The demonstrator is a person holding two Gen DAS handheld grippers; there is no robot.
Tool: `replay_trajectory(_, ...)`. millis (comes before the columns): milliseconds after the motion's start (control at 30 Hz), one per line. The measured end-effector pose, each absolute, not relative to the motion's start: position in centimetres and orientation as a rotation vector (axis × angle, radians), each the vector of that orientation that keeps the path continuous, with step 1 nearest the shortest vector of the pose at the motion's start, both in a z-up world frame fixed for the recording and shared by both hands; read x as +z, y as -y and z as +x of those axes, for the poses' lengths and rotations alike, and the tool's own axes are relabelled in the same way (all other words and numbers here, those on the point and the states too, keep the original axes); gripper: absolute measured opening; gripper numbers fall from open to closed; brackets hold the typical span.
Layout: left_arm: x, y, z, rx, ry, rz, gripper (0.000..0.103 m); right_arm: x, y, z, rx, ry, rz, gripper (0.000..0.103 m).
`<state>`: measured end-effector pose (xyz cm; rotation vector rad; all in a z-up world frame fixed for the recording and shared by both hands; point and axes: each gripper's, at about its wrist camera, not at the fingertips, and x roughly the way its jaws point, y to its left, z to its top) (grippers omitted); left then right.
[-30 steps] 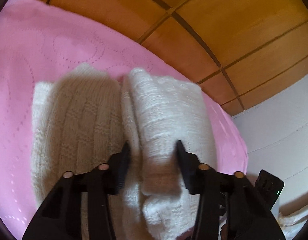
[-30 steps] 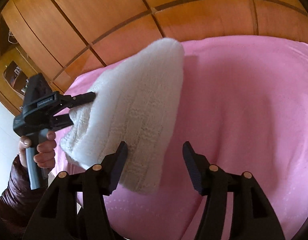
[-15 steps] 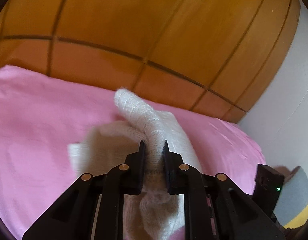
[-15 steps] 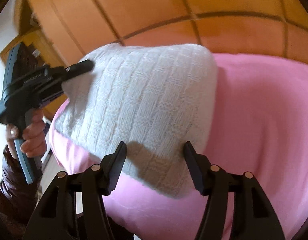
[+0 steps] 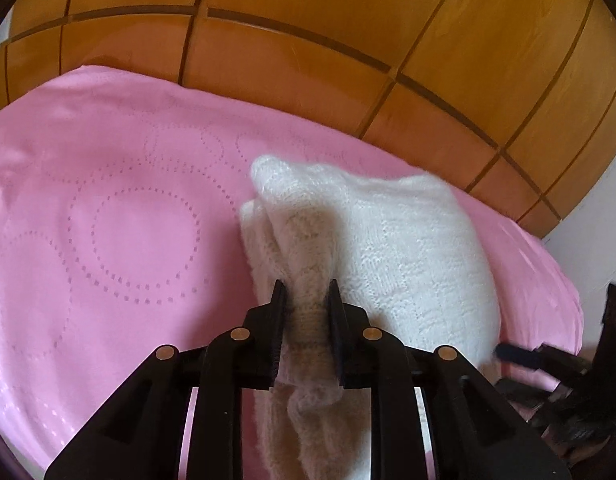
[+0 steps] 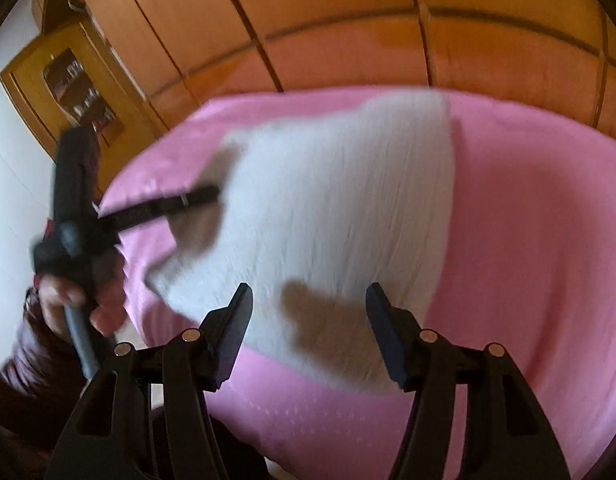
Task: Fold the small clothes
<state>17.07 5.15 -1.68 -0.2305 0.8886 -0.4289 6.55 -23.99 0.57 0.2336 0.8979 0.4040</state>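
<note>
A white knitted garment [image 5: 408,248] lies folded on a pink bedspread [image 5: 107,220]. My left gripper [image 5: 305,300] is shut on a bunched edge of the garment at its near left side. In the right wrist view the garment [image 6: 340,208] is blurred and spread wide on the bedspread [image 6: 528,240], with the left gripper [image 6: 203,196] pinching its left corner. My right gripper [image 6: 308,312] is open and empty, its jaws wide apart just in front of the garment's near edge. Its fingertips [image 5: 516,354] show at the garment's right edge in the left wrist view.
A wooden panelled headboard [image 5: 308,40] runs behind the bed. A wooden cabinet [image 6: 67,84] with glass doors stands at the left. A white wall [image 5: 600,232] lies to the right of the bed. The hand [image 6: 67,300] holding the left gripper is at the bed's left edge.
My left gripper has closed on the garment's edge and swung it over and down onto the bedspread. The right gripper stayed open and drew nearer the garment's near edge.
</note>
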Motion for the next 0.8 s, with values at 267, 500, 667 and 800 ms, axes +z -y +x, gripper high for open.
replay_trajectory(267,-1.0,-4.5,16.5,-0.366,-0.87,-0.174,0.043,3.1,22.7,11.9,0.319,-0.817,0.143,0.062)
replay_trajectory(500,-1.3,-3.3,16.2,-0.331,-0.85,-0.066,0.043,0.2,22.5,15.3,0.246,-0.875,0.078,0.064)
replay_trajectory(667,-2.0,-3.1,16.6,-0.317,-0.859,-0.052,0.043,-1.8,22.1,16.5,0.236,-0.857,0.042,0.071)
replay_trajectory(800,-2.0,-3.2,16.7,-0.301,-0.856,-0.042,0.051,-1.5,22.6,16.2,0.254,-0.845,0.062,0.074)
